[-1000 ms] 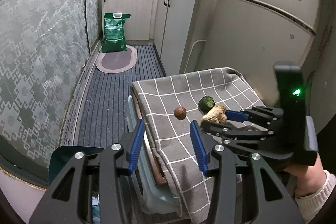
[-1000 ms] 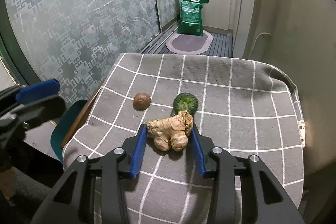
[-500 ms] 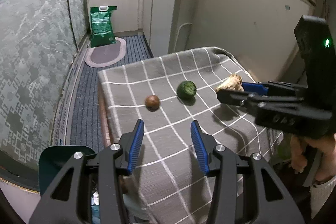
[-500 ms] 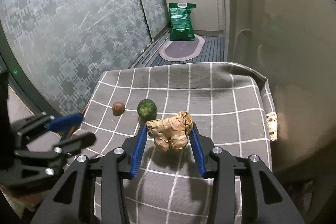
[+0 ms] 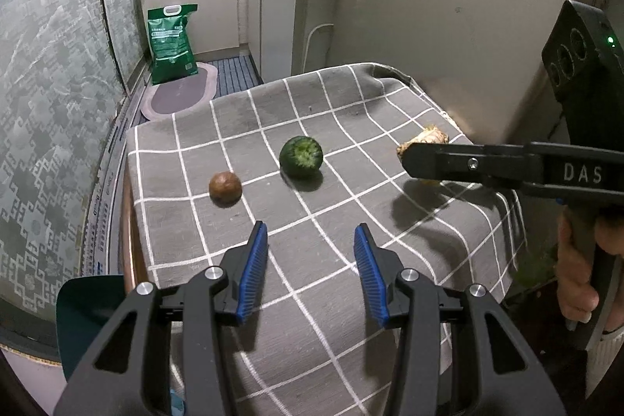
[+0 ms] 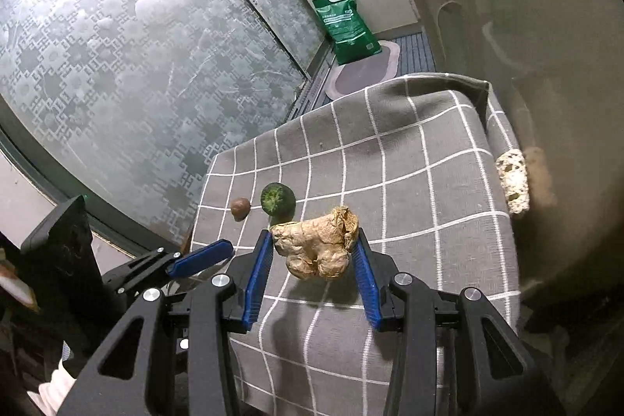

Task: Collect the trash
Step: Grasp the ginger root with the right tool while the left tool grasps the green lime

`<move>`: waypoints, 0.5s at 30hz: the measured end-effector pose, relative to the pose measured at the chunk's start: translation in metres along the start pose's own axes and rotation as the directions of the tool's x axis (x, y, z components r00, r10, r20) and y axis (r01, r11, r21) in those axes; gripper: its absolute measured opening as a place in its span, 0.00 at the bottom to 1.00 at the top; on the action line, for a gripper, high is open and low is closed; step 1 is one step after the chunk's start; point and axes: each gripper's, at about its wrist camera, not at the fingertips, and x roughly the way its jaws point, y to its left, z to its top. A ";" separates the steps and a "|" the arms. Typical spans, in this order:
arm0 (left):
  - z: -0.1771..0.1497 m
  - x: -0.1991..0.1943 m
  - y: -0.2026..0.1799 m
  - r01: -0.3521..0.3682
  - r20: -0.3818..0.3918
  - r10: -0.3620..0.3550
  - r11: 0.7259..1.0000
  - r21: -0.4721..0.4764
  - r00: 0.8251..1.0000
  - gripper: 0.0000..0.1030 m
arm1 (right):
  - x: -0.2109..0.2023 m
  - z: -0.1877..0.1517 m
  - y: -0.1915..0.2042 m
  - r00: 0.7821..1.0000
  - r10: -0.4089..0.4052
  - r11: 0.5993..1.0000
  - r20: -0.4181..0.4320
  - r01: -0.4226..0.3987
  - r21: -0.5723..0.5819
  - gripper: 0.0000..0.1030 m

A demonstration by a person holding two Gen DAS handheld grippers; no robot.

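Note:
My right gripper [image 6: 314, 256] is shut on a knobbly tan ginger root [image 6: 318, 246] and holds it in the air above the grey checked cloth [image 6: 409, 158]. From the left wrist view the ginger root [image 5: 425, 139] peeks out behind the right gripper [image 5: 413, 156]. A green round fruit piece [image 5: 301, 156] and a brown nut-like ball [image 5: 225, 184] lie on the cloth [image 5: 351, 112]; both also show in the right wrist view, the green piece [image 6: 277, 198] and the ball [image 6: 240, 207]. My left gripper [image 5: 311, 260] is open and empty over the cloth's near part.
A teal bin rim [image 5: 91, 303] sits low at the left beside the table. A pale porous lump [image 6: 513, 186] hangs at the cloth's right edge. A green bag [image 5: 171, 43] and a mat stand on the floor beyond. A patterned glass door is at left, a wall at right.
My right gripper has lifted the ginger root off the cloth and carried it right and back. My left gripper has moved in over the table.

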 end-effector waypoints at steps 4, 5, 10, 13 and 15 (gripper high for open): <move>0.004 0.003 0.000 0.023 0.001 -0.023 1.000 -0.021 1.000 0.48 | -0.003 -0.001 -0.001 1.000 0.006 1.000 0.000 -0.006 0.003 0.40; 0.005 0.003 -0.002 0.032 0.008 -0.031 0.999 -0.018 0.999 0.48 | -0.004 -0.001 -0.002 1.000 0.011 1.000 0.000 -0.011 0.007 0.40; 0.010 0.004 -0.005 0.010 0.022 -0.010 1.000 -0.009 1.000 0.48 | -0.009 0.000 -0.004 1.000 0.017 1.000 0.007 -0.017 0.014 0.40; 0.013 0.008 0.001 -0.002 0.029 0.002 0.999 -0.033 1.000 0.48 | -0.011 0.000 -0.004 1.000 0.010 1.000 0.009 -0.011 0.006 0.40; 0.018 0.013 0.008 -0.009 0.033 0.011 0.999 -0.051 0.999 0.48 | -0.011 0.000 -0.003 1.000 0.010 1.000 0.008 -0.010 0.005 0.40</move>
